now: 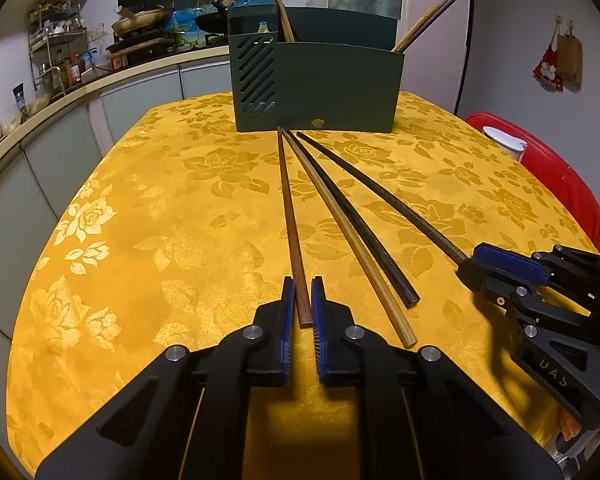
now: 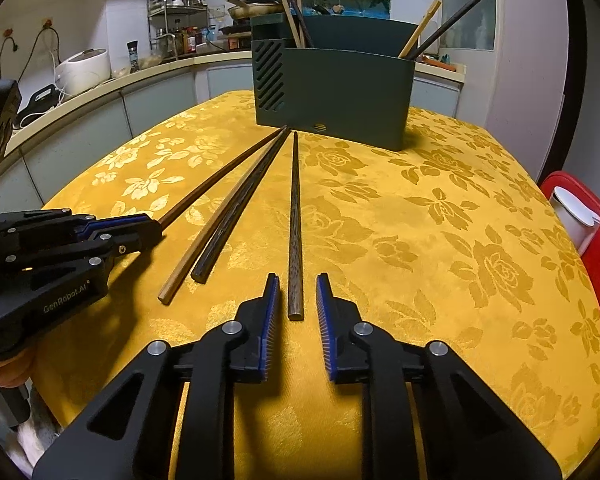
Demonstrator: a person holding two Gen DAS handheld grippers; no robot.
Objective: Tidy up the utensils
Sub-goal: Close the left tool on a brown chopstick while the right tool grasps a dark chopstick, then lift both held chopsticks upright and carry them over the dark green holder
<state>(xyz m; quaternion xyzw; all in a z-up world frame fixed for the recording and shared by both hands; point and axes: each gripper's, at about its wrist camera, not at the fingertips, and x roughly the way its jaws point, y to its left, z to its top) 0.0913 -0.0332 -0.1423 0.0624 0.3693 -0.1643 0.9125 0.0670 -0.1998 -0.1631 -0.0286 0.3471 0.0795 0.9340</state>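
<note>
A yellow rose-patterned tabletop (image 1: pixel 148 240) sits beside a curved kitchen counter (image 1: pixel 80 88). Four chopsticks fan out before the green holder (image 1: pixel 320 88). The left tongs (image 1: pixel 302 300) pinch the reddish chopstick (image 1: pixel 288 208). The right tongs (image 2: pixel 298 296), apparently not yet touching, straddle the dark chopstick (image 2: pixel 295 216). A red stool (image 2: pixel 596 248) hugs the right edge.

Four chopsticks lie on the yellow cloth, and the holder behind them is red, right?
Not quite. The holder is dark green, not red; the left wrist view shows it. Four chopsticks do lie on the yellow cloth in front of it.
</note>
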